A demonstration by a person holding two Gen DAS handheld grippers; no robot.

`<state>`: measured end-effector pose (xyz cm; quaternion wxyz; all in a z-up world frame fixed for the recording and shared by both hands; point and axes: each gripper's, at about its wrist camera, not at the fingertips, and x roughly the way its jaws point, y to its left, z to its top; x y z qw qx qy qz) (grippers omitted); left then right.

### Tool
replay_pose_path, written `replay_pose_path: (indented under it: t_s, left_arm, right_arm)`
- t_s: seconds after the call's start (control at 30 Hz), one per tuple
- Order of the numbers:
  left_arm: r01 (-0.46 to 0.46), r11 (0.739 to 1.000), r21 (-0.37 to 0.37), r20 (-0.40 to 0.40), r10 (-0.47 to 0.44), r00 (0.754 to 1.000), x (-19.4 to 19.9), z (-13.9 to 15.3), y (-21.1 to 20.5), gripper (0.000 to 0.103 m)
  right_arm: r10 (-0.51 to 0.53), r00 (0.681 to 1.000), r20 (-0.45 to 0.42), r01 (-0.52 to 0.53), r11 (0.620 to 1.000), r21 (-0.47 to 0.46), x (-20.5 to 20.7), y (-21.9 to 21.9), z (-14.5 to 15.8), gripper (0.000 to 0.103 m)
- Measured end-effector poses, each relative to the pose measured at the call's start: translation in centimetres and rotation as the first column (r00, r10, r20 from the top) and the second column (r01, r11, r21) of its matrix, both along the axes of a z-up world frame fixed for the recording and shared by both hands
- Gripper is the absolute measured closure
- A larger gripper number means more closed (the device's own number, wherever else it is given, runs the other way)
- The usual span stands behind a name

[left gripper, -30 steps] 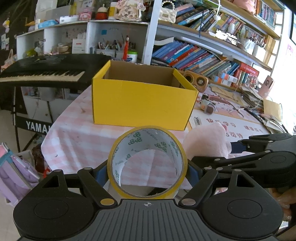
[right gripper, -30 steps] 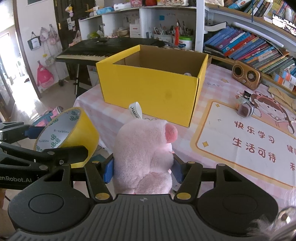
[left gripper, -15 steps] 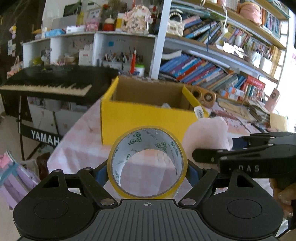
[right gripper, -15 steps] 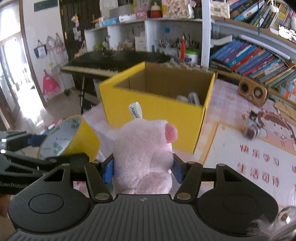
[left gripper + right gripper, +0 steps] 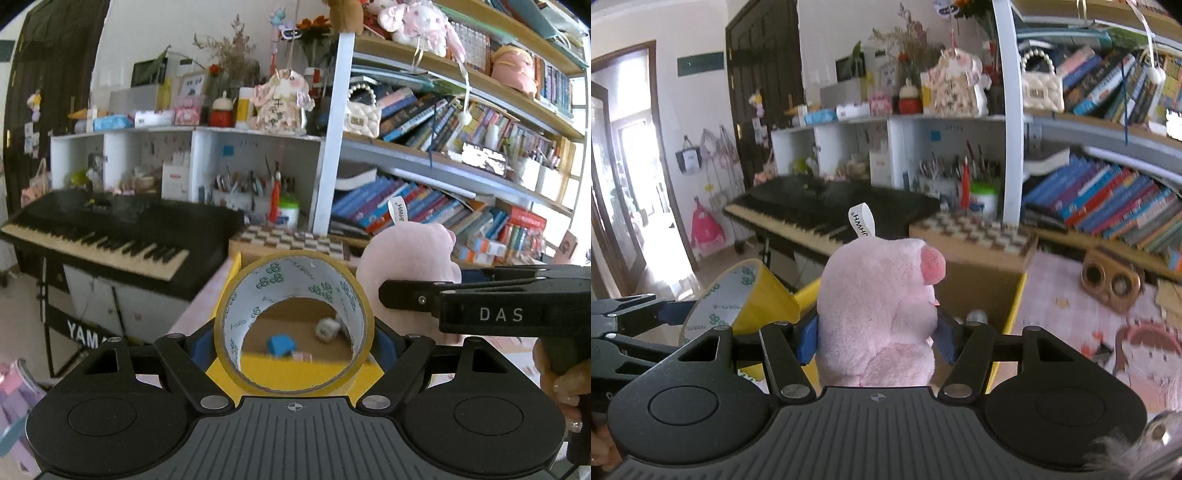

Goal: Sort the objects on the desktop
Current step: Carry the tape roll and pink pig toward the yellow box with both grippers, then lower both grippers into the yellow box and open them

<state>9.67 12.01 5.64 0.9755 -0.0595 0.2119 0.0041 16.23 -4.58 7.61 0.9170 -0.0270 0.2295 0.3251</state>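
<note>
Left tongs [image 5: 295, 341] clamping tape roll [image 5: 293, 321], right tongs [image 5: 877, 338] clamping pink plush [image 5: 879, 314], above yellow box [image 5: 1015, 302]

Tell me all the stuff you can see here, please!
tape roll: 1, yellow, in left gripper above box
plush pig: 1, pink, in right gripper
box: 1, yellow, open, on table
small items in box: several, one blue, one white
keyboard: 1, black, left of table
speaker: 1, wooden, on table
books: many, shelves behind
left gripper: 1, black
right gripper: 1, black
</note>
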Motion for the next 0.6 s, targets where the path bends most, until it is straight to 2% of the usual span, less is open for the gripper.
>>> replay_pose_path:
  t_s: [0.23, 0.43, 0.6]
  left_arm:
    - [-0.038, 0.999, 0.035, -0.022, 0.039, 0.999, 4.7, -0.5, -0.4, 0.020]
    - [-0.030, 0.995, 0.092, -0.130, 0.042, 0.991, 8.6, -2.7, -1.2, 0.020]
    - [-0.012, 0.990, 0.141, -0.221, 0.043, 0.974, 11.5, -4.6, -2.0, 0.020]
  right_arm:
    - [0.020, 1.000, 0.016, -0.020, 1.000, 0.009, 5.9, 0.3, 0.4, 0.045]
    - [0.052, 0.998, -0.025, -0.052, 0.998, -0.018, 11.2, 1.3, -1.0, 0.045]
    - [0.133, 0.988, -0.076, -0.140, 0.986, -0.091, 15.1, 4.4, -2.7, 0.045]
